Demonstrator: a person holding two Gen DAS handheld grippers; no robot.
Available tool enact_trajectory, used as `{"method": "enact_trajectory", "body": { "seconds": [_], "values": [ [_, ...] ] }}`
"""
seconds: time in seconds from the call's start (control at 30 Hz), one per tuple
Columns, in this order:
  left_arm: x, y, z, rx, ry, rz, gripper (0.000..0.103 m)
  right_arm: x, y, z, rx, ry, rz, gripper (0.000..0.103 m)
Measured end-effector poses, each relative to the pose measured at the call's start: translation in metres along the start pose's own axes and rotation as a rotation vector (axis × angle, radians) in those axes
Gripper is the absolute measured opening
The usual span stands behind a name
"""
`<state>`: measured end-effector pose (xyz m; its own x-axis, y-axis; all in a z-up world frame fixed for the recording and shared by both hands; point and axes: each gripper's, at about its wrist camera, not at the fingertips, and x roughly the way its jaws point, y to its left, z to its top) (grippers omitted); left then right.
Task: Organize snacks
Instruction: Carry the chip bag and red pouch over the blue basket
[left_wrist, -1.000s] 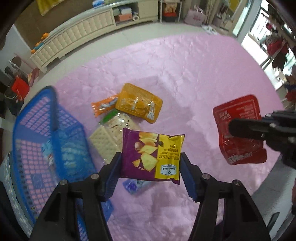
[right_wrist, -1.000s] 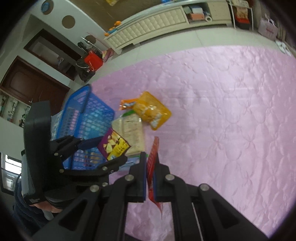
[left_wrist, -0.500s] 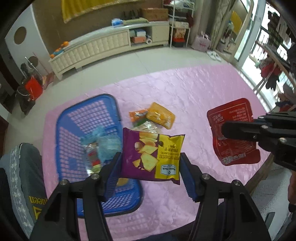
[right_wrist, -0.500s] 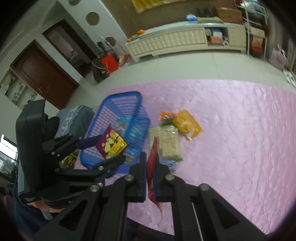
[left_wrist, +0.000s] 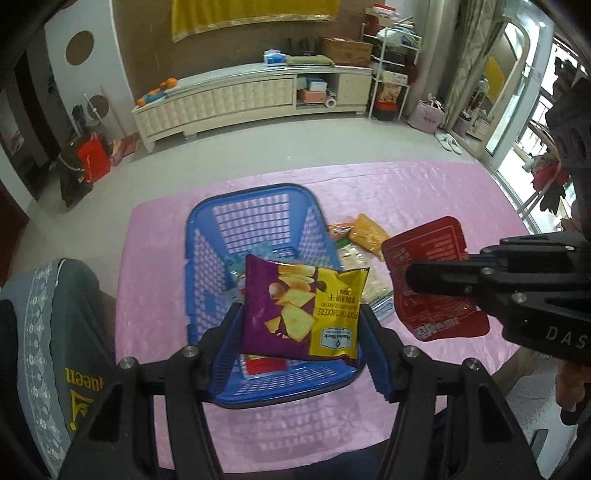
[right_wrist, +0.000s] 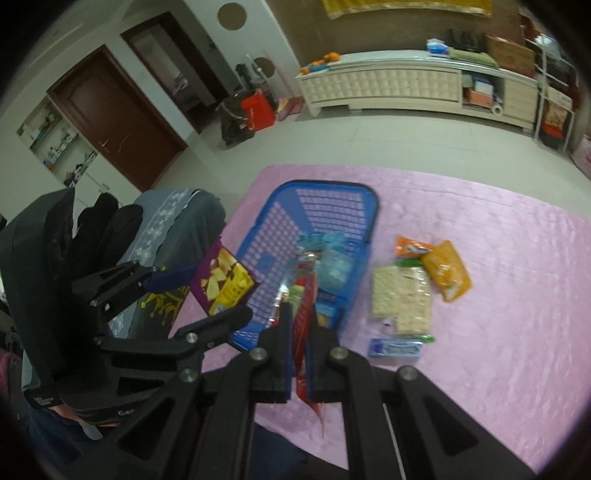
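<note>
My left gripper is shut on a purple and yellow chip bag and holds it in the air above the near end of the blue basket. The chip bag also shows in the right wrist view. My right gripper is shut on a red snack pouch, seen edge-on in its own view, held in the air to the right of the basket. Several snack packs lie inside the basket.
On the pink tablecloth right of the basket lie a cracker pack, an orange-yellow bag, an orange wrapper and a small blue pack. A grey-covered chair stands at the table's left edge.
Both grippers have risen and pulled back with their bags still held. The basket has come under the left gripper, and more of the room shows.
</note>
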<state>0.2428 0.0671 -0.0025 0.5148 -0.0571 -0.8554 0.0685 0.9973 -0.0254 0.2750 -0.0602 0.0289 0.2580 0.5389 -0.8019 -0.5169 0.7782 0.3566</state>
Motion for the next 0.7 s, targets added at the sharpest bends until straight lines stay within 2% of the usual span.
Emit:
{"method": "enact_trajectory", "body": {
  "seconds": [0.33, 0.43, 0.7],
  "values": [
    [0.020, 0.042, -0.016, -0.078, 0.025, 0.027, 0.058, 0.046, 0.021, 0.013, -0.056, 0.049, -0.006, 0.008],
    [0.027, 0.047, -0.018, -0.095, 0.022, 0.003, 0.058, 0.061, 0.020, 0.014, -0.061, 0.071, -0.025, 0.008],
    [0.050, 0.058, -0.023, -0.110, 0.054, 0.004, 0.058, 0.087, 0.012, 0.017, -0.031, 0.107, -0.019, 0.008]
  ]
}}
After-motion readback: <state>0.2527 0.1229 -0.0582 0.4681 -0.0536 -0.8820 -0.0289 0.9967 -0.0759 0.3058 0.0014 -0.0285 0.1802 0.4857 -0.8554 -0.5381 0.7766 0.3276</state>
